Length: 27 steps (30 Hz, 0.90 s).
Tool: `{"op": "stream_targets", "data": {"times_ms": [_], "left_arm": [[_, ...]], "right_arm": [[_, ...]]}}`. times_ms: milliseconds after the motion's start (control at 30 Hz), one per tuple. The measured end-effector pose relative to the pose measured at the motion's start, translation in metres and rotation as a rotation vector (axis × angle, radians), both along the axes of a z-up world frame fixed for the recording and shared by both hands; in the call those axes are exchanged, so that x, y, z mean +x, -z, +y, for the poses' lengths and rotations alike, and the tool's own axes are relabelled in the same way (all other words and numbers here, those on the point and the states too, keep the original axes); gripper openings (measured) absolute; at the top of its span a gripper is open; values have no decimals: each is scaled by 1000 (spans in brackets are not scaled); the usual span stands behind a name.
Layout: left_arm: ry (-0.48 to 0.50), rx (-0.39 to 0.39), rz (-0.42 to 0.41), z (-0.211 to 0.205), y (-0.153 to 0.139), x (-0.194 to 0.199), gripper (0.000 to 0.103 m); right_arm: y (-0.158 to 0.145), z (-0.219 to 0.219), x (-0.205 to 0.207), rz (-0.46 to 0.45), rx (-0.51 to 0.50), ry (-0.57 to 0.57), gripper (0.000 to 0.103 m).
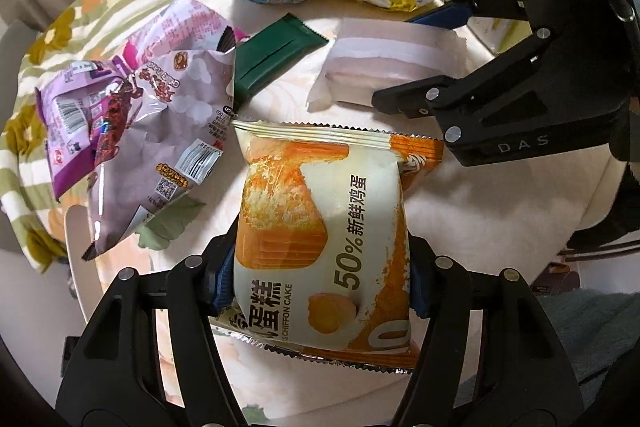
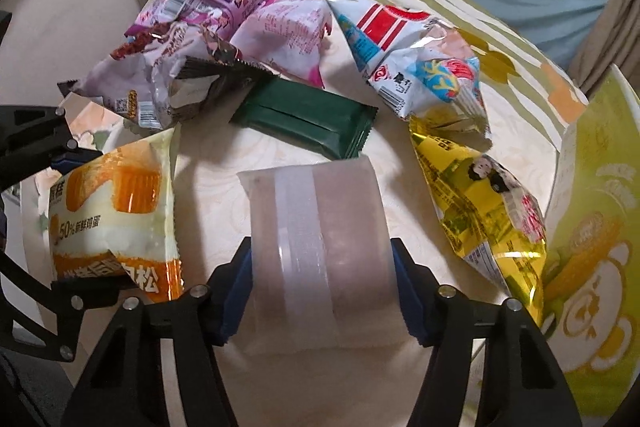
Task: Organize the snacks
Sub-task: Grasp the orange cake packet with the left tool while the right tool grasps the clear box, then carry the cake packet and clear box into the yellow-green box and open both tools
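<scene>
Now left hand-held gripper (image 1: 320, 279) clamps chiffon cake pack (image 1: 320, 227); right hand-held gripper (image 2: 322, 291) clamps frosted white packet (image 2: 316, 251).

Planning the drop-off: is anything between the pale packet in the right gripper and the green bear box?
Yes. The yellow snack bag lies between the pale packet, clamped in the right gripper, and the green bear box; the bag's edge reaches the box.

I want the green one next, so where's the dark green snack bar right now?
The dark green snack bar lies mid-table in the right wrist view, between the purple snack bags and the frosted white packet held by the right tool.
</scene>
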<state>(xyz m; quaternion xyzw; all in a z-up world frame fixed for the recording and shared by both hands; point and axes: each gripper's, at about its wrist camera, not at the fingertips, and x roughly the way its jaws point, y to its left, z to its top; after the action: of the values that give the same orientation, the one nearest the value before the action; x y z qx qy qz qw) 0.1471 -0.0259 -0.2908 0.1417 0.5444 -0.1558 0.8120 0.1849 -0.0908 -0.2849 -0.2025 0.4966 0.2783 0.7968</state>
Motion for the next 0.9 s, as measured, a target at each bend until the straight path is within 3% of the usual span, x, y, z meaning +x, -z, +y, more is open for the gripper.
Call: {"op": "stream_targets", "data": {"times_ms": [233, 400, 633, 900], "left_arm": [[14, -27, -20, 10, -22, -12, 61], [16, -55, -57, 17, -53, -22, 61], [56, -111, -178, 23, -112, -27, 61], [137, -171, -318, -6, -175, 8, 61]], "right_arm": [[-23, -11, -21, -20, 26, 83, 58], [-53, -16, -38, -57, 55, 148, 58], [-109, -22, -59, -123, 124, 261, 58], [-180, -55, -78, -248, 189, 469, 58]]}}
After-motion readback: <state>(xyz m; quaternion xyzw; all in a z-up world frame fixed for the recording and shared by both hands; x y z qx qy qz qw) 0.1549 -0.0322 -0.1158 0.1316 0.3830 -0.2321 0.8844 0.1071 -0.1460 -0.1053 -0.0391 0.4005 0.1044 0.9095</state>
